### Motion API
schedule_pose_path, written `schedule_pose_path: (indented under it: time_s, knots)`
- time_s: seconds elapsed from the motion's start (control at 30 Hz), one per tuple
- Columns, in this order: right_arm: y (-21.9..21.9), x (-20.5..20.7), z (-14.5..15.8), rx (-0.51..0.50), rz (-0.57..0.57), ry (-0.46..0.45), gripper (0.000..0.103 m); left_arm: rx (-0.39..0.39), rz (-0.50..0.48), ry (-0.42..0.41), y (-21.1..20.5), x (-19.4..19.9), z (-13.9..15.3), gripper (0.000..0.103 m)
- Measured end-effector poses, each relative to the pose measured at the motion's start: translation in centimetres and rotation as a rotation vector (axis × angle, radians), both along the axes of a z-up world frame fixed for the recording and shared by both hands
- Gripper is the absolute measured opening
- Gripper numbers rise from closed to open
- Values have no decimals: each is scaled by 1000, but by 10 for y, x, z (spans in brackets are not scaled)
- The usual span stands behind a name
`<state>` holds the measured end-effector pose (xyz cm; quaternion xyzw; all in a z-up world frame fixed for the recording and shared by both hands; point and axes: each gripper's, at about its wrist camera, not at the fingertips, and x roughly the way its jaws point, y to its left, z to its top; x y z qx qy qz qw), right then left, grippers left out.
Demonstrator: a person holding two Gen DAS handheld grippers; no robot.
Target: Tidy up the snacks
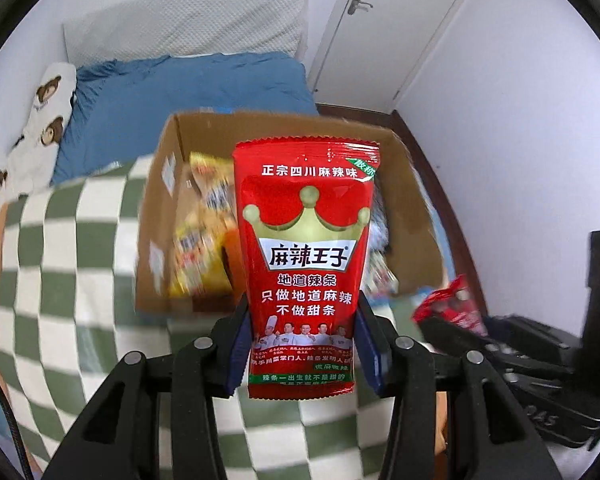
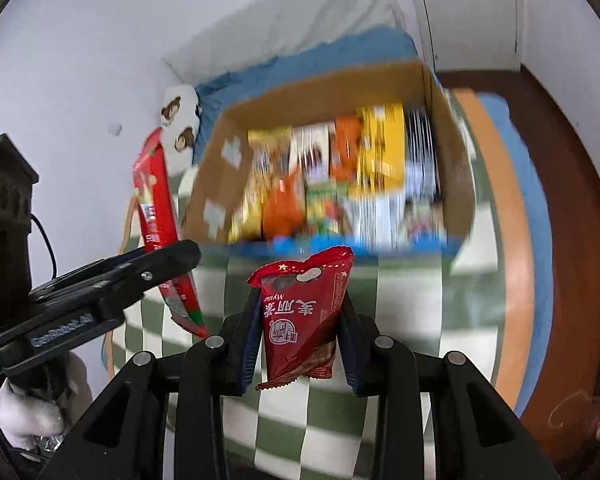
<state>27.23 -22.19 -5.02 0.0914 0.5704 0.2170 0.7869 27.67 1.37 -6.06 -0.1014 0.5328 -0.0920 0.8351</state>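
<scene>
On the bed (image 1: 220,92), over the green-and-white checked blanket (image 1: 60,272), your cardboard box (image 2: 452,184) sits open, packed with upright snack packs, kinda blurry. Your left gripper (image 1: 304,344) has its fingers clamped on a red spicy-strip packet (image 1: 304,240), held upright in front of the box. Your right gripper (image 2: 300,340) is pinching a smaller dark red snack packet (image 2: 300,316), also up off the blanket, near the box's front edge.

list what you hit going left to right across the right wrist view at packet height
left claw holding the red spicy strip packet → dark red snack packet in the right claw → checkered blanket → brown floor
</scene>
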Motion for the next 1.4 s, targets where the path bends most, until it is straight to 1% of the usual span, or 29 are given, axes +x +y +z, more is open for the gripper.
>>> schedule_pose_path:
  time_s: [0.07, 0.2, 0.27, 0.37, 0.43, 0.47, 0.53, 0.6, 0.67, 0.7, 0.73, 0.77, 0.8, 0.83, 0.97, 1.03, 1.2, 1.4]
  knots:
    - [8, 27, 6, -17, -1, -24, 37, 22, 4, 24, 3, 26, -10, 43]
    - [26, 83, 1, -23, 4, -21, 37, 48, 25, 125, 23, 84, -40, 43]
    - [37, 107, -9, -28, 0, -5, 37, 61, 42, 170, 34, 107, -57, 44]
    - [51, 139, -33, -30, -3, 53, 37, 86, 57, 219, 46, 131, -79, 44]
    - [59, 152, -48, -41, -2, 84, 37, 97, 57, 242, 50, 139, -92, 44]
    - [63, 158, -56, -51, -1, 99, 37, 96, 59, 260, 53, 143, -98, 46]
    - [69, 168, -71, -59, -2, 128, 37, 85, 72, 296, 57, 150, -111, 46]
    - [75, 178, -87, -60, 0, 161, 37, 80, 87, 323, 61, 154, -122, 52]
    - [80, 187, -104, -70, -3, 207, 39, 79, 104, 326, 63, 156, -128, 66]
    - [80, 192, -112, -75, -11, 233, 43, 84, 107, 327, 64, 157, -130, 72]
    - [81, 195, -119, -83, -10, 249, 50, 85, 111, 327, 64, 158, -131, 84]
    - [82, 198, -124, -105, -11, 256, 57, 82, 113, 324, 64, 158, -133, 86]
    - [82, 199, -126, -131, -13, 251, 78, 80, 111, 321, 63, 157, -134, 87]
    - [82, 200, -127, -145, -10, 245, 91, 89, 109, 319, 62, 157, -135, 89]
    - [75, 197, -125, -211, -13, 209, 92, 105, 100, 320, 57, 157, -137, 99]
    - [71, 195, -123, -247, -18, 186, 94, 117, 99, 314, 53, 155, -137, 99]
    - [56, 187, -122, -311, -39, 154, 95, 126, 93, 297, 41, 149, -132, 99]
    - [36, 179, -120, -337, -67, 147, 95, 132, 99, 247, 27, 134, -112, 99]
